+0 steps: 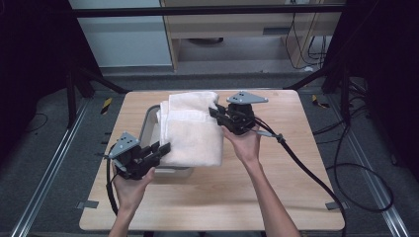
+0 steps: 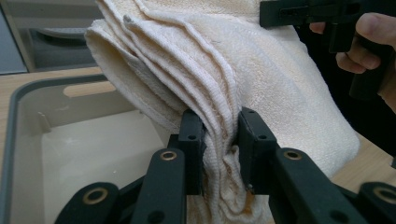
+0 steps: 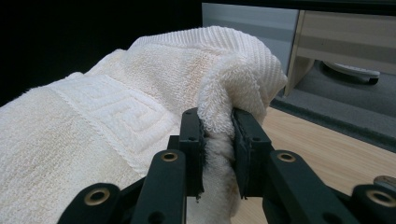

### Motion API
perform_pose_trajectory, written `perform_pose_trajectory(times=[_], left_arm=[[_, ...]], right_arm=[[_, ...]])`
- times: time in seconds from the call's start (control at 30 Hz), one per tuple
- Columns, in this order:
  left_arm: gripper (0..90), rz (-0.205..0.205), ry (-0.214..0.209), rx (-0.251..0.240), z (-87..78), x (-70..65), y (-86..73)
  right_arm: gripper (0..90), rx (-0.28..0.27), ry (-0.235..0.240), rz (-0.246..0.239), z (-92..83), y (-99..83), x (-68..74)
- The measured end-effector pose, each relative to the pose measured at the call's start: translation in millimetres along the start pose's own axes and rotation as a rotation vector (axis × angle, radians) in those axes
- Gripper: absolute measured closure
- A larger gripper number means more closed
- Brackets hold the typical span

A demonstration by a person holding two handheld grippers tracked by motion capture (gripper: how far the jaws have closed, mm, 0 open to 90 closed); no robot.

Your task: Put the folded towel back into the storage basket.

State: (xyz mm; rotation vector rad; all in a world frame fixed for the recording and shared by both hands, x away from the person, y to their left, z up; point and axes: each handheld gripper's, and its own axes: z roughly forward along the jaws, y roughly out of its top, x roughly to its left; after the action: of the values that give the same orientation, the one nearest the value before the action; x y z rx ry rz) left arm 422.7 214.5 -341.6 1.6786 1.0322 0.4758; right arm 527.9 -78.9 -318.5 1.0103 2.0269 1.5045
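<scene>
A folded cream towel (image 1: 192,126) is held up between both grippers over a grey tub (image 1: 148,121) on the wooden table. My left gripper (image 1: 165,148) is shut on the towel's near left corner; in the left gripper view several folded layers (image 2: 219,140) are pinched between its jaws, with the tub (image 2: 70,149) below and to the left. My right gripper (image 1: 216,112) is shut on the towel's far right edge; in the right gripper view a bunched fold of towel (image 3: 217,126) sits between its jaws. The towel hides most of the tub in the high view.
The wooden table (image 1: 276,187) has bare surface to the right and front. Black cables (image 1: 306,170) trail from the right gripper across the table's right side. Dark frame posts and a cabinet (image 1: 237,34) stand beyond the far edge.
</scene>
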Motion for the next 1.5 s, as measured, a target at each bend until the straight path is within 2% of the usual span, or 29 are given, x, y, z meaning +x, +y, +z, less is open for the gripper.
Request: perform_pose_trajectory(times=[0.73, 1.2, 1.5], left_arm=[[72.7, -0.046, 0.082, -0.018, -12.6, 32.4, -0.4], [72.8, -0.071, 0.141, -0.014, -14.4, 53.6, -4.3], [72.9, -0.085, 0.159, -0.007, -13.6, 64.5, -7.4]], right_arm=[[75.4, 0.009, 0.024, -0.017, 43.7, 14.6, 21.5], [75.4, 0.024, 0.036, -0.016, 71.3, 15.5, 30.4], [75.4, 0.036, 0.04, -0.018, 87.4, 13.9, 34.4]])
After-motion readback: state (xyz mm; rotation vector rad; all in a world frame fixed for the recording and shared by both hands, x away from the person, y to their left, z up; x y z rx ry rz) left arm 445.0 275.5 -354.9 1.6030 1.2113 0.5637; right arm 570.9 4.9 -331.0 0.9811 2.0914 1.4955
